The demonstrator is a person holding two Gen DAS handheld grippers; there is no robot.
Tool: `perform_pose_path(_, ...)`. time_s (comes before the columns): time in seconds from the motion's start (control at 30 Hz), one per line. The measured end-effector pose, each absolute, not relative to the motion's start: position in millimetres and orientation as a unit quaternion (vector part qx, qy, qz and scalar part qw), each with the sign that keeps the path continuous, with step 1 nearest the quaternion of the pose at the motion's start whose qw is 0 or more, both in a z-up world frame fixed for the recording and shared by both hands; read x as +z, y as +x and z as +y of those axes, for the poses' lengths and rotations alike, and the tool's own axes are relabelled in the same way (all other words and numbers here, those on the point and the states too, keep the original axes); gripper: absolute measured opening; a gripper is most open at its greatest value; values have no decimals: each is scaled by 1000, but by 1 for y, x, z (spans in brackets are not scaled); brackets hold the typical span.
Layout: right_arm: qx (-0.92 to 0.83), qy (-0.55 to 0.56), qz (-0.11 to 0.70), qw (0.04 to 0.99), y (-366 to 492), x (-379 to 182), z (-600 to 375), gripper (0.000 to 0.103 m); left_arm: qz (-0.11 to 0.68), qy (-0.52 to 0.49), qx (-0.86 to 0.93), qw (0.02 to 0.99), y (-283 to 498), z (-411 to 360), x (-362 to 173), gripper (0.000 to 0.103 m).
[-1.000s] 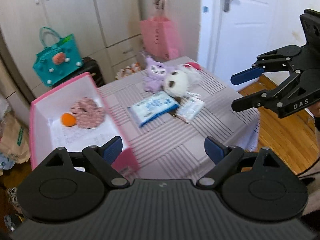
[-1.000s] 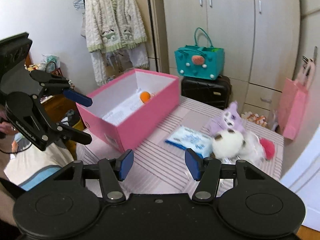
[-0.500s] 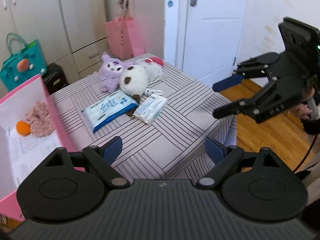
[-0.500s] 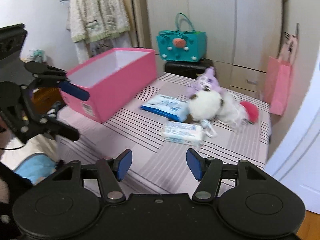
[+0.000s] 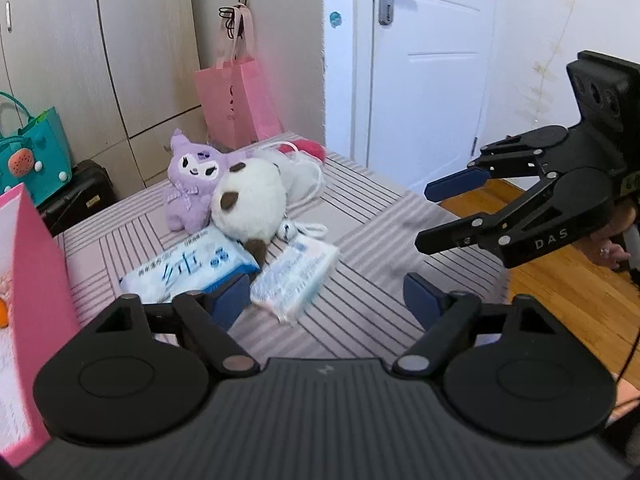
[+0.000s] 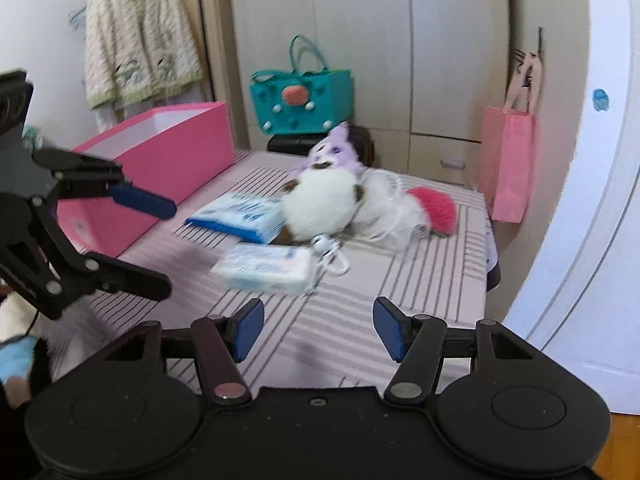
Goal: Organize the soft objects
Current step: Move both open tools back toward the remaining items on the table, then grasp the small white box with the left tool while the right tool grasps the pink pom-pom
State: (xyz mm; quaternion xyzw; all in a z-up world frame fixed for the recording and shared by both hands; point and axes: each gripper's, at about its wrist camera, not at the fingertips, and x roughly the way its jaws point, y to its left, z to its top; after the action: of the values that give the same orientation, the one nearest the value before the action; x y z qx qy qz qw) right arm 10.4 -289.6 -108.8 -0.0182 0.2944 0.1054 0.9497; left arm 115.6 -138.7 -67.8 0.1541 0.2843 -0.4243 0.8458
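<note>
Left gripper (image 5: 324, 298) above the near part of the striped worktop (image 5: 360, 320), fingers closing with nothing between them. Right gripper (image 6: 318, 328) hangs part open and empty. Small tissue pack (image 5: 296, 278) lies just ahead of the left fingers, beside the big blue tissue pack (image 5: 188, 268). White plush (image 5: 250, 204) leans on the purple plush (image 5: 190, 182), overlapping the blue pack's far corner. Pink box (image 6: 160, 168) stands on the left; pink bag (image 5: 236, 100) hangs behind.

Left gripper (image 5: 322, 298) jaws closing, nothing gripped. Small tissue pack (image 5: 294, 278) lies beside its left pad, possibly touching; image blurred there.
</note>
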Motion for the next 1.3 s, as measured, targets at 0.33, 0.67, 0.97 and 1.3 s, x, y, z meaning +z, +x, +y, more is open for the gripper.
perform_pose_path(0.33, 78, 3, 281, 956, 74, -122, -325, 66, 298, 140, -437, 837, 156, -168, -96, 64)
perform_pose_path(0.67, 14, 53, 263, 963, 145, -123, -375, 65, 315, 131, -430, 836, 175, -181, -111, 63)
perform_pose_path(0.97, 26, 79, 273, 958, 186, -135, -387, 56, 335, 115, -421, 835, 178, -182, -112, 62)
perform_pose_path(1.3, 77, 126, 293, 945, 206, -146, -389, 58, 340, 126, -406, 839, 180, -187, -123, 62)
